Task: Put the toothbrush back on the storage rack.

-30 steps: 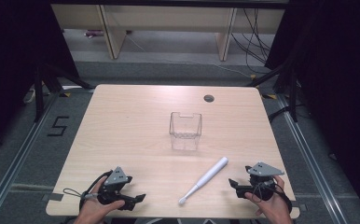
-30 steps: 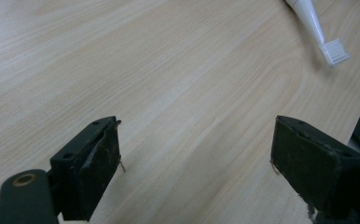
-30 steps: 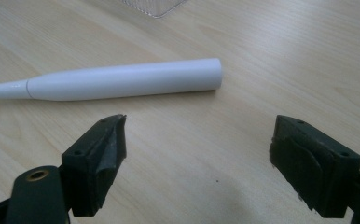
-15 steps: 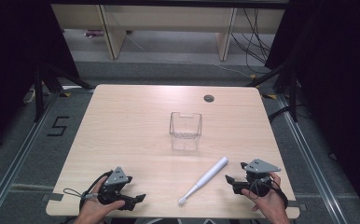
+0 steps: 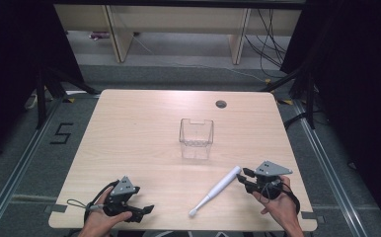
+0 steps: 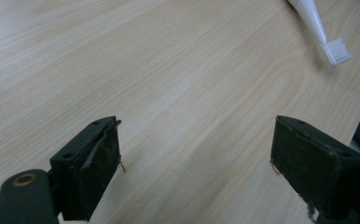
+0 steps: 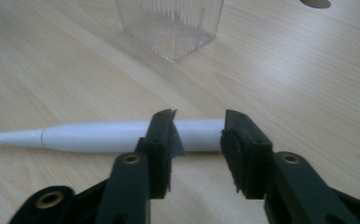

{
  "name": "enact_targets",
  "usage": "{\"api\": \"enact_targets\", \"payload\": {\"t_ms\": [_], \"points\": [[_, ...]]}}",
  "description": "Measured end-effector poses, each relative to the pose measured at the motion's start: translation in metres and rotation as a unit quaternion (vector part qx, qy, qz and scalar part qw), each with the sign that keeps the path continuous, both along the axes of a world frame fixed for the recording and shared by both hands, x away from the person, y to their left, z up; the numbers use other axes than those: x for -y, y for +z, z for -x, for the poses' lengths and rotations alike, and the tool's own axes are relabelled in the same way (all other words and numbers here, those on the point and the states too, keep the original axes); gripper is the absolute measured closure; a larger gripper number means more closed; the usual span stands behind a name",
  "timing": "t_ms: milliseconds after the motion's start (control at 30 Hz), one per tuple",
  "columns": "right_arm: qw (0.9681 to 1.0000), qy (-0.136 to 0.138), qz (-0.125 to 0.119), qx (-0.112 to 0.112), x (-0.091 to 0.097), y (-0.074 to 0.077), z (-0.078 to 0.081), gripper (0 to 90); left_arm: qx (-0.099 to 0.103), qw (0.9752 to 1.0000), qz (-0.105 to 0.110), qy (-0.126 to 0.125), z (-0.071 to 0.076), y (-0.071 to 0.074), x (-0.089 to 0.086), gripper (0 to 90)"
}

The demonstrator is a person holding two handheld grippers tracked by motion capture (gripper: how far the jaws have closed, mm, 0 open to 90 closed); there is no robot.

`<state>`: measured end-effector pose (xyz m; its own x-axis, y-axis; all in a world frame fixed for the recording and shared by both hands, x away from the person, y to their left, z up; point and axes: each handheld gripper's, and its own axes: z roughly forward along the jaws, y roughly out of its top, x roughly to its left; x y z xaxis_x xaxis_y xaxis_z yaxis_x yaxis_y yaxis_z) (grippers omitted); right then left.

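Observation:
A white electric toothbrush (image 5: 217, 190) lies slantwise on the wooden table (image 5: 139, 133), its bristle head toward the front edge. My right gripper (image 5: 245, 177) sits at the thick handle end. In the right gripper view the handle (image 7: 103, 136) lies crosswise just past my right gripper (image 7: 199, 135). Its jaws have just been closing and now stand narrowed with nothing between the pads. My left gripper (image 5: 146, 211) rests near the front left edge. In the left gripper view my left gripper (image 6: 197, 163) is wide open over bare wood, with the bristle head (image 6: 336, 50) farther off.
A clear ribbed plastic container (image 5: 196, 138) stands upright at the table's middle, also behind the handle as the clear container (image 7: 171, 23). A round cable hole (image 5: 221, 104) is at the back right. Dark floor and metal rails surround the table.
My right gripper has shifted left toward the toothbrush's thick end and its jaws have narrowed. The left gripper and the toothbrush have not moved.

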<state>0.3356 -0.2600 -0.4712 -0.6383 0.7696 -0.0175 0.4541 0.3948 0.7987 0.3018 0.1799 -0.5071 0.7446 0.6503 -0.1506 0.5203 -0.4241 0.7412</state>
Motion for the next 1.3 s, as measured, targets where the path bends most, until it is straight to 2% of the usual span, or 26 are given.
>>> {"api": "enact_targets", "payload": {"t_ms": [133, 167, 267, 333, 400, 467, 533, 567, 700, 800, 900, 933, 1067, 1133, 1167, 1200, 1267, 1300], "points": [[0.9998, 0.015, 0.009, 0.006, -0.003, 0.0, -0.005, 74.5, -0.001, 1.0, 0.0, 0.001, 0.0, 0.0, 0.0, 14.9], [0.9997, 0.018, 0.013, 0.004, -0.004, -0.001, -0.007, 75.9, 0.0, 1.0, -0.006, -0.003, 0.0, 0.001, -0.001, 14.9], [0.9996, 0.025, 0.016, -0.006, -0.007, -0.002, -0.013, 81.7, 0.0, 1.0, -0.005, -0.004, 0.0, 0.001, -0.001, 14.9], [0.9997, 0.019, 0.01, -0.01, -0.008, -0.003, -0.014, 83.1, 0.001, 1.0, -0.004, -0.003, 0.0, 0.001, -0.001, 14.9], [0.9994, 0.026, 0.012, -0.021, -0.009, -0.004, -0.018, 86.2, 0.0, 1.0, -0.005, -0.003, 0.0, 0.001, -0.001, 14.9], [0.9994, 0.023, 0.003, -0.025, -0.009, -0.004, -0.019, 86.5, -0.001, 1.0, 0.0, -0.001, 0.0, 0.0, 0.0, 14.9], [0.9993, 0.019, 0.002, -0.032, -0.009, -0.004, -0.021, 87.5, -0.001, 1.0, -0.004, -0.004, 0.0, 0.0, -0.001, 14.9], [0.9993, 0.022, -0.004, -0.03, -0.009, -0.005, -0.023, 88.4, -0.001, 1.0, 0.002, 0.0, 0.0, 0.0, 0.0, 14.9], [0.9993, 0.025, -0.007, -0.027, -0.01, -0.005, -0.027, 89.3, -0.003, 1.0, 0.002, 0.0, 0.0, 0.0, 0.001, 14.9], [0.9993, 0.02, -0.002, -0.031, -0.015, -0.006, -0.032, 89.3, -0.001, 1.0, -0.004, -0.004, 0.0, 0.0, -0.001, 14.9], [0.9991, 0.027, 0.006, -0.031, -0.016, -0.006, -0.036, 89.2, -0.003, 1.0, -0.004, -0.004, 0.0, 0.001, -0.001, 14.9], [0.999, 0.022, 0.005, -0.038, -0.019, -0.008, -0.039, 89.2, -0.002, 1.0, -0.003, -0.004, 0.0, 0.0, -0.001, 14.9], [0.9986, 0.031, 0.016, -0.039, -0.022, -0.011, -0.046, 89.4, -0.002, 1.0, 0.002, -0.001, 0.001, 0.0, 0.0, 14.9], [0.9987, 0.029, 0.017, -0.038, -0.024, -0.013, -0.047, 89.4, 0.0, 1.0, -0.004, -0.004, 0.0, 0.001, -0.001, 15.0], [0.9983, 0.029, 0.015, -0.049, -0.024, -0.012, -0.047, 89.4, 0.0, 1.0, -0.004, -0.004, 0.0, 0.001, -0.001, 15.0], [0.9984, 0.036, 0.027, -0.035, -0.024, -0.013, -0.05, 89.4, -0.001, 1.0, -0.003, -0.004, 0.001, 0.001, -0.001, 14.9], [0.9979, 0.027, 0.024, -0.054, -0.027, -0.013, -0.049, 89.4, -0.002, 1.0, 0.002, -0.001, 0.001, 0.0, 0.0, 15.0], [0.998, 0.034, 0.032, -0.042, -0.027, -0.014, -0.052, 89.5, -0.002, 1.0, 0.002, -0.001, 0.001, 0.0, 0.0, 15.0]]}}
